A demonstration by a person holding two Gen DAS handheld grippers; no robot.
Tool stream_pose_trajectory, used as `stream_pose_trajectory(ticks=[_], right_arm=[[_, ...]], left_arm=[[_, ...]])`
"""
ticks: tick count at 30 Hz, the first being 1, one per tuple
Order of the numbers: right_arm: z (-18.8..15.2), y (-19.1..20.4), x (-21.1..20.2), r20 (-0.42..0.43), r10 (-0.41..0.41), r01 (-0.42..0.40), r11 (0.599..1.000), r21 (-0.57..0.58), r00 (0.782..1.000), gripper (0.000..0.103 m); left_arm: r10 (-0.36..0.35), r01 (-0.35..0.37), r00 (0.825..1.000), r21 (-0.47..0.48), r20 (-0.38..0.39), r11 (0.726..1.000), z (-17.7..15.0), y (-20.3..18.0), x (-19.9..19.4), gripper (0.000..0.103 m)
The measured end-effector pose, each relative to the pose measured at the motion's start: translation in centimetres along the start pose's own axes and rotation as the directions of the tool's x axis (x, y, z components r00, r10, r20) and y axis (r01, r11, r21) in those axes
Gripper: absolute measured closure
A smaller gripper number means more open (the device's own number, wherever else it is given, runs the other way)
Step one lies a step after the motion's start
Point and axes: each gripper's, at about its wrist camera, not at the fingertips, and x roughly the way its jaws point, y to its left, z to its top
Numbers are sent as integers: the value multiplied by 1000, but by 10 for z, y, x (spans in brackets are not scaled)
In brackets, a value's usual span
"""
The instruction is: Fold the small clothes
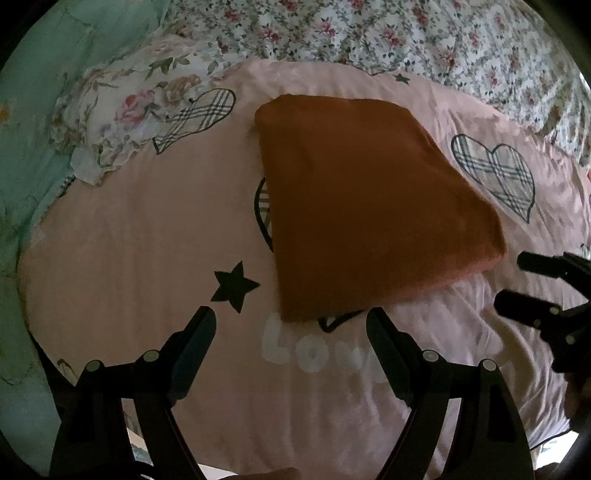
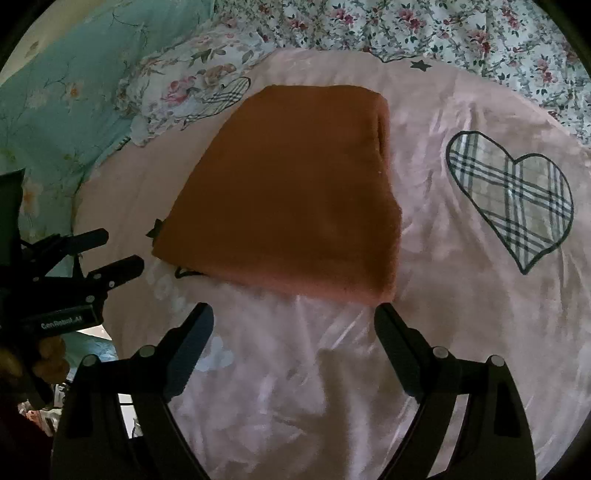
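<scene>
Folded orange garment (image 1: 373, 206) lying flat, mid-way across a pink bedcover (image 1: 129, 229) printed with plaid hearts (image 2: 517, 199). Left gripper (image 1: 291, 321) and right gripper (image 2: 293, 314) hover just short of its near edge, jaws spread wide, empty. Floral bedding (image 1: 406, 33) beyond.

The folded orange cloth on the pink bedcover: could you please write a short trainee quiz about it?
1. True or false: the left gripper is shut on the folded orange fleecy cloth.
2. What lies under the cloth? A) pink heart-print bedcover B) wooden table C) tiled floor
3. Fill in: to the cloth's right is printed a plaid ____.

Key: 1 false, both it and the right gripper are open and hold nothing; 2 A; 3 heart.
</scene>
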Motion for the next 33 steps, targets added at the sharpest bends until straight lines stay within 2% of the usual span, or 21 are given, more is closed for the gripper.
stream_pose_trajectory(ticks=[11, 33], right_arm=[[17, -2, 8, 6, 6, -6, 1000, 17, 1000, 14], [41, -5, 23, -12, 0, 1, 999, 34, 1000, 14]], left_arm=[[4, -4, 1000, -12, 10, 1000, 13, 0, 6, 19], [-28, 28, 999, -23, -18, 999, 34, 6, 25, 17]])
